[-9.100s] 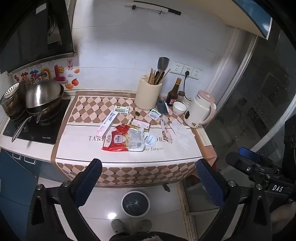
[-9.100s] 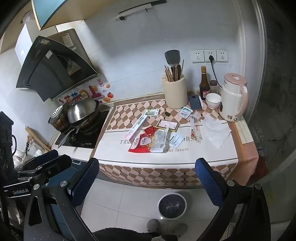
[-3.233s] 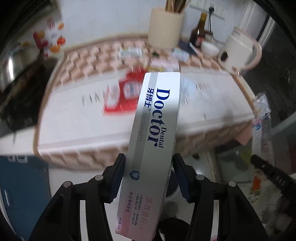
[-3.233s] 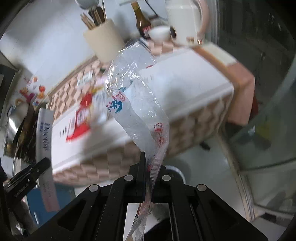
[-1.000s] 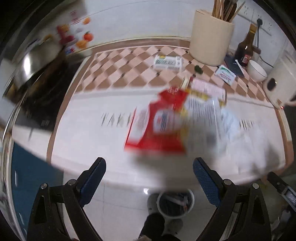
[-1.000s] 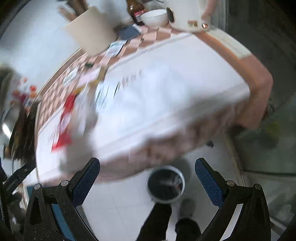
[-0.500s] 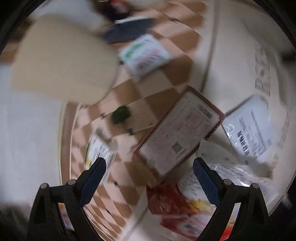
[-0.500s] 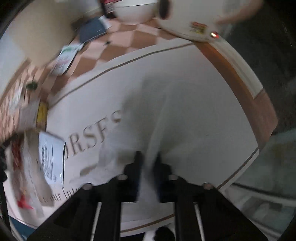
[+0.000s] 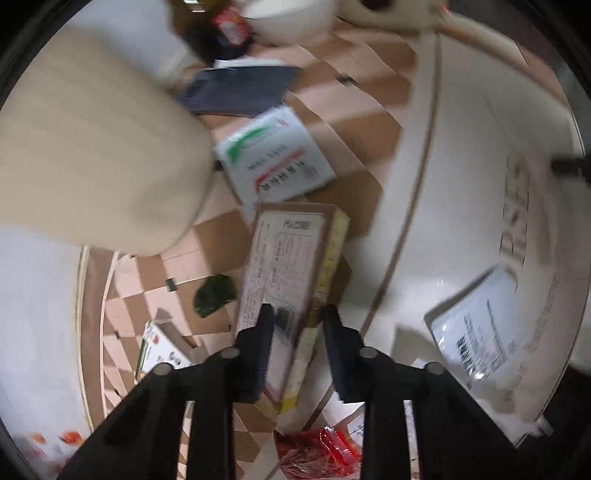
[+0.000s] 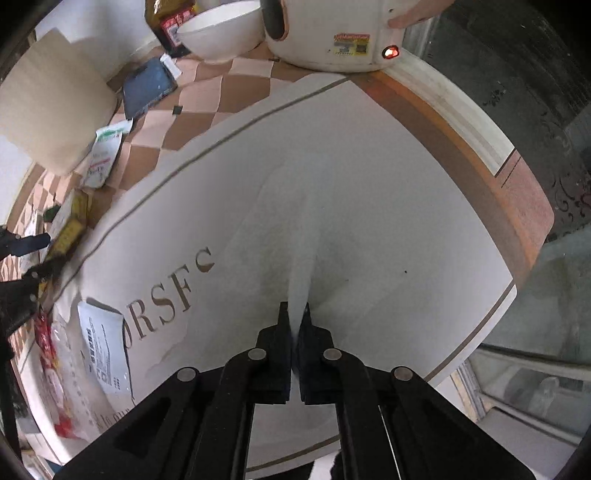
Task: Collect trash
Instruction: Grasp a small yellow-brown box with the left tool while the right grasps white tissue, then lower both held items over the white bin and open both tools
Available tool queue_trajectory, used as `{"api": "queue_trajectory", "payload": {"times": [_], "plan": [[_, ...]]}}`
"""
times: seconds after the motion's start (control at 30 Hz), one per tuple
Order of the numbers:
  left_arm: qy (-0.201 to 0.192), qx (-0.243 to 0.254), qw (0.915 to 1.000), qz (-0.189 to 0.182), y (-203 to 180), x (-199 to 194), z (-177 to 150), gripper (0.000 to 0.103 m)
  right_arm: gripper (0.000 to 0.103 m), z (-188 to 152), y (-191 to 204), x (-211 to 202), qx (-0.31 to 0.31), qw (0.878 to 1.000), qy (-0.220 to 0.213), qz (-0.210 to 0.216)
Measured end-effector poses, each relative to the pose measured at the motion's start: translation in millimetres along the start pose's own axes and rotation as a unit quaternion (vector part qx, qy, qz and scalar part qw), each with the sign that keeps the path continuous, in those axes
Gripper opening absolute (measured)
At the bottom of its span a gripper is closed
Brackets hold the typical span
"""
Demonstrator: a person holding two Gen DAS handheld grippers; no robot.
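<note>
A flat box with a pink printed face and a yellow side stands tipped up on the checked mat. My left gripper points down over its near end. Its jaws are closing, with the box pinched between the fingers. A white tissue lies crumpled on the white part of the mat. My right gripper is shut on a raised fold of it. The left gripper also shows as a dark shape at the left edge of the right wrist view.
Beside the box are a beige utensil pot, a white sachet, a dark flat case and a green scrap. A red packet and a printed pouch lie nearer. A bowl and kettle stand behind the tissue.
Both grippers came down from the counter's front edge onto the mat. The left jaws narrowed round the box, which tipped up from lying flat. The right jaws shut on the tissue.
</note>
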State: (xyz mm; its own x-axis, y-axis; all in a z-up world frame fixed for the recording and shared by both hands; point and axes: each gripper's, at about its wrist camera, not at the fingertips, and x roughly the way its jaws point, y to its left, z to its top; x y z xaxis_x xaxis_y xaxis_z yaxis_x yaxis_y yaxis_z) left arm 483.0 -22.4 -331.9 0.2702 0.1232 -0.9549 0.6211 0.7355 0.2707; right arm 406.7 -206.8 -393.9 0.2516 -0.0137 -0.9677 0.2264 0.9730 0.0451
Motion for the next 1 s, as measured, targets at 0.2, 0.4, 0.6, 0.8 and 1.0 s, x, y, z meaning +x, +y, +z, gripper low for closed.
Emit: {"api": "queue_trajectory", "payload": {"times": [0.2, 0.4, 0.6, 0.8, 1.0], "plan": [[-0.025, -0.133, 0.9901, -0.036, 36.3, -22.3, -14.9, 0.017, 0.002, 0.2, 5.3, -20.3, 0.015, 0.999, -0.031, 0.031], [-0.066, -0.25, 0.9653, -0.034, 46.3, -65.5, -59.1, 0.013, 0.002, -6.1, 19.0, -55.7, 0.015, 0.995, -0.067, 0.078], [-0.104, -0.347, 0.9315, -0.029, 5.8, -121.2, -104.8, 0.011, 0.002, -29.0, 12.8, -87.4, 0.005, 0.987, -0.088, 0.138], [-0.131, -0.434, 0.8903, -0.038, -64.4, -172.2, -157.5, 0.008, 0.002, -73.3, -10.5, -115.0, -0.026, 0.977, -0.08, 0.195], [-0.118, -0.496, 0.859, -0.053, -153.2, -180.9, -206.2, 0.007, 0.002, -139.3, -61.1, -123.5, -0.048, 0.97, -0.054, 0.232]]}}
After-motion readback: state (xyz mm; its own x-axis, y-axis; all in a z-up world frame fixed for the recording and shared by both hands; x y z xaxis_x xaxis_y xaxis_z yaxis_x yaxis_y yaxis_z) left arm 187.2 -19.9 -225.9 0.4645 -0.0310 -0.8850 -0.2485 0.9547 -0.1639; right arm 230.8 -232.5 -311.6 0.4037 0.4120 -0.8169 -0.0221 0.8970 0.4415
